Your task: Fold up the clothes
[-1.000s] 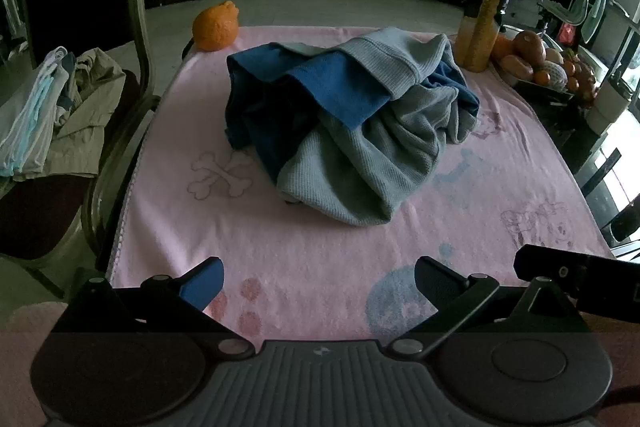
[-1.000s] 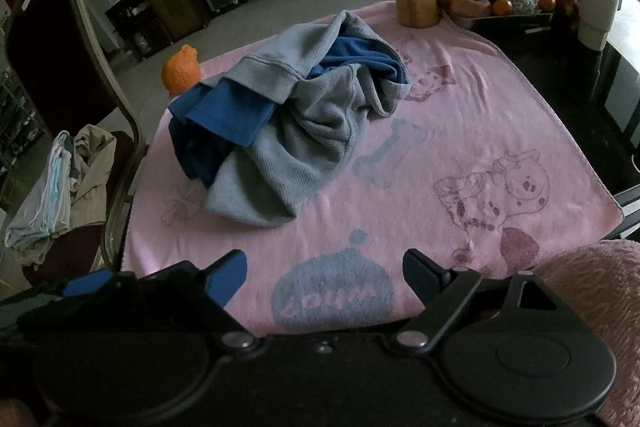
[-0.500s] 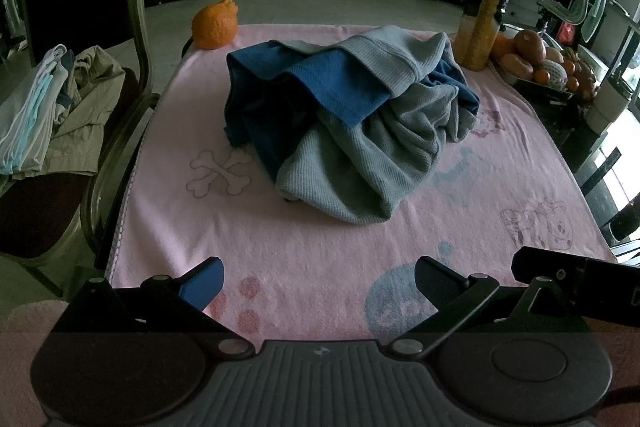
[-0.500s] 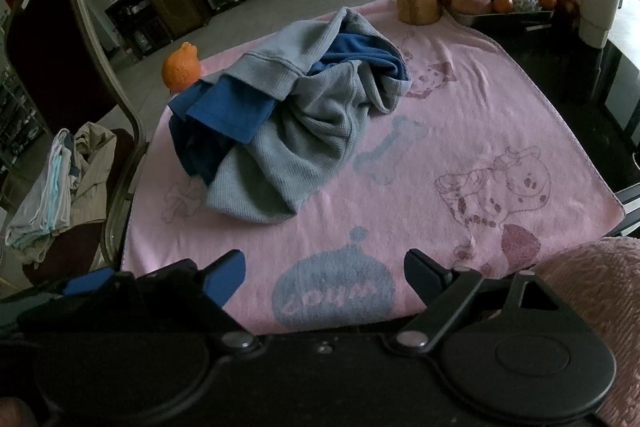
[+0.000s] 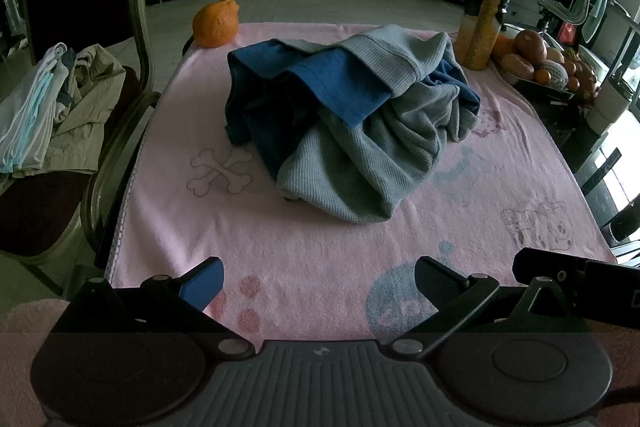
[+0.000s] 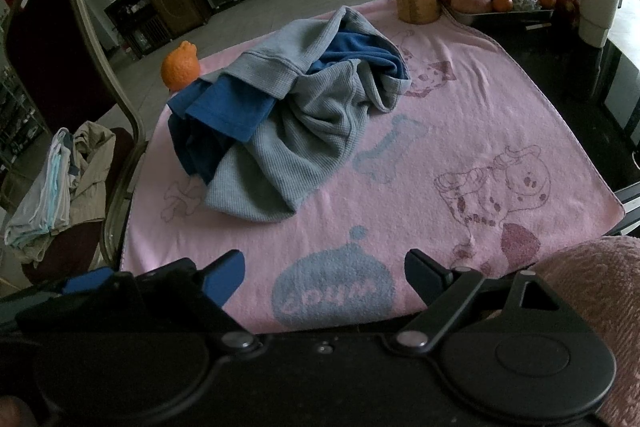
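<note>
Each hand-held gripper, left (image 5: 318,281) and right (image 6: 324,269), sits spread and empty at frame bottom; the crumpled grey-and-blue garment (image 5: 352,123) lies mid-frame, where a blind pinch may catch several tangled layers.

Crumpled sweatshirt (image 5: 360,131) in the middle of the towel (image 5: 320,259), orange (image 5: 216,23) behind-left, juice bottle (image 5: 486,11) behind-right, fruit tray (image 5: 540,67) further right, chair (image 5: 76,131) left.

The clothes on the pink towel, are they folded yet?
Not yet. The grey and blue clothes lie in a crumpled heap on the pink towel. Both the left hand-held gripper and right hand-held gripper are open, holding nothing. All the folding remains.
</note>
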### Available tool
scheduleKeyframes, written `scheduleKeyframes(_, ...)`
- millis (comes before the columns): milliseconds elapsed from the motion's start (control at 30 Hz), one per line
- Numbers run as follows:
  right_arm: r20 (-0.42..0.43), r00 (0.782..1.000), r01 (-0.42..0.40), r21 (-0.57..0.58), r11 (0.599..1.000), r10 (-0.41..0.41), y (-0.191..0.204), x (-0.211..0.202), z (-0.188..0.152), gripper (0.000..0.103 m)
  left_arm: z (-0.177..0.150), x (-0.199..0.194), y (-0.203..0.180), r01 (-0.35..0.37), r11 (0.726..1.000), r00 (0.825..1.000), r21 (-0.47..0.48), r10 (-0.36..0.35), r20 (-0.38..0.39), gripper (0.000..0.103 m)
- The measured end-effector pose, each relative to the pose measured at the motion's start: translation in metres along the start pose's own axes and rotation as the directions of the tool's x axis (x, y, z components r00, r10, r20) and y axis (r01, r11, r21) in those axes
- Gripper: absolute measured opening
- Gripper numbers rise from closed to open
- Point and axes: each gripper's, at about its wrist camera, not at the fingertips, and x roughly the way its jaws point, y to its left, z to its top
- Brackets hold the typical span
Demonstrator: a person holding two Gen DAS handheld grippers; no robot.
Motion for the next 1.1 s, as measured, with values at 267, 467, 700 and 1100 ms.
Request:
scheduleKeyframes(267, -0.001, 1.0, 0.0, 0.002, 1.0, 0.0, 0.0, 0.0, 0.001, 0.088, 0.002, 0.001, 0.001, 0.001, 1.0, 1.0, -0.002, -0.001, -0.004, 0.102)
scheduleKeyframes(467, -0.001, 1.0, 0.001, 0.002, 1.0, -0.001, -0.001, 0.0, 0.002, 0.088, 0.004, 0.002, 0.003, -0.002, 1.0, 1.0, -0.007, 0.002, -0.009, 0.102)
scheduleKeyframes(700, 0.052, 0.998, 0.016, 0.007, 1.0, -0.016, -0.006, -0.007, 0.019, 0.088, 0.017, 0.001, 0.025, -0.039, 0.996, 0.999, -0.076, 0.04, 0.014, 0.102)
scheduleKeyframes(1100, 0.134, 0.991, 0.021, 0.014, 1.0, -0.023, -0.015, -0.006, 0.054, 0.089, 0.026, 0.025, 0.048, -0.054, 0.983, 0.998, -0.176, 0.048, -0.035, 0.084)
